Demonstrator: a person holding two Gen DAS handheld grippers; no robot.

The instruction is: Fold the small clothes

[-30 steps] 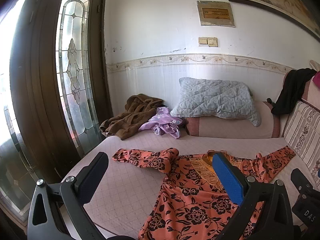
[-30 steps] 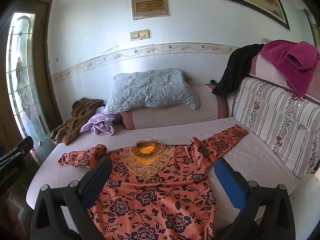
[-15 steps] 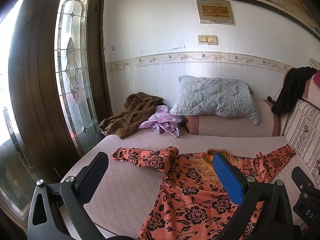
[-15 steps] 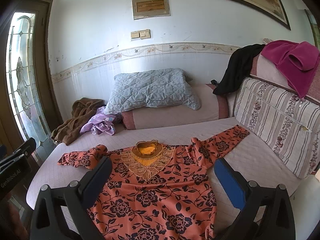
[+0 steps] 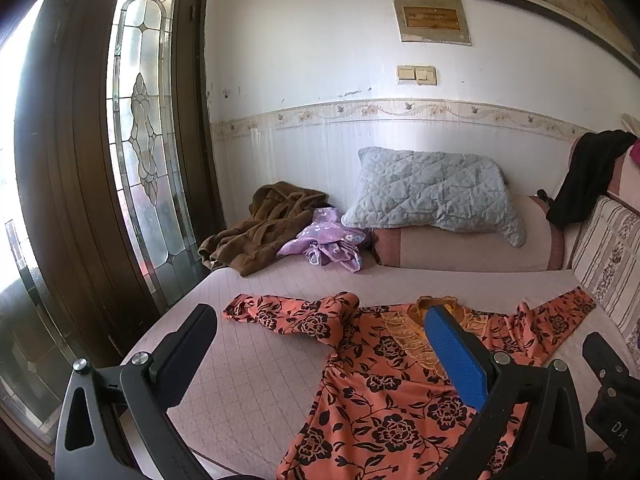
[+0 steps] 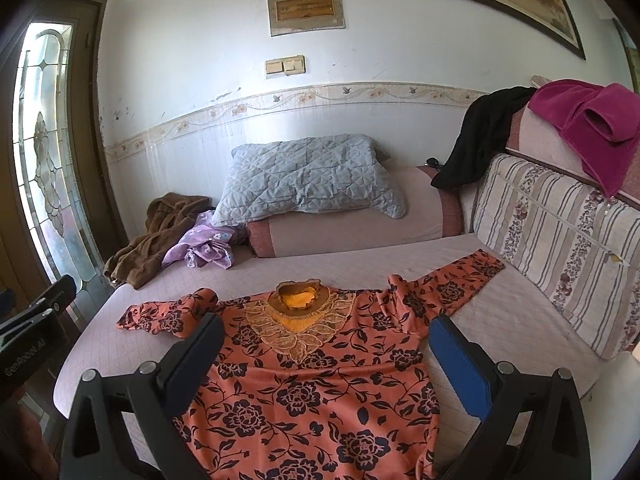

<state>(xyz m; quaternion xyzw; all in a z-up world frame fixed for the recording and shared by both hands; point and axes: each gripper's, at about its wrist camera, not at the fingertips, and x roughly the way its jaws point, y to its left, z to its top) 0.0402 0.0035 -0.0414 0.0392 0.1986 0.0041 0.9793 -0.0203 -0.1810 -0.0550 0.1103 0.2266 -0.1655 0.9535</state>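
An orange top with black flowers (image 6: 312, 380) lies spread flat on the pink mattress (image 6: 360, 264), collar toward the wall, both sleeves out to the sides. It also shows in the left wrist view (image 5: 392, 384). My right gripper (image 6: 326, 336) is open and empty, held above the top's chest. My left gripper (image 5: 320, 328) is open and empty, held above the top's left sleeve (image 5: 288, 316) and the mattress (image 5: 248, 368). Neither gripper touches the cloth.
A brown garment (image 6: 156, 240) and a purple one (image 6: 204, 246) lie heaped at the mattress's far left. A grey quilted pillow (image 6: 308, 176) rests on a bolster (image 6: 352, 228). Striped cushions (image 6: 560, 256) line the right side, with black (image 6: 480, 132) and magenta (image 6: 592, 124) clothes on top. A glass door (image 5: 136, 152) stands left.
Both views have shifted slightly, as the grippers moved a little. The top lies as before and both grippers stay open.
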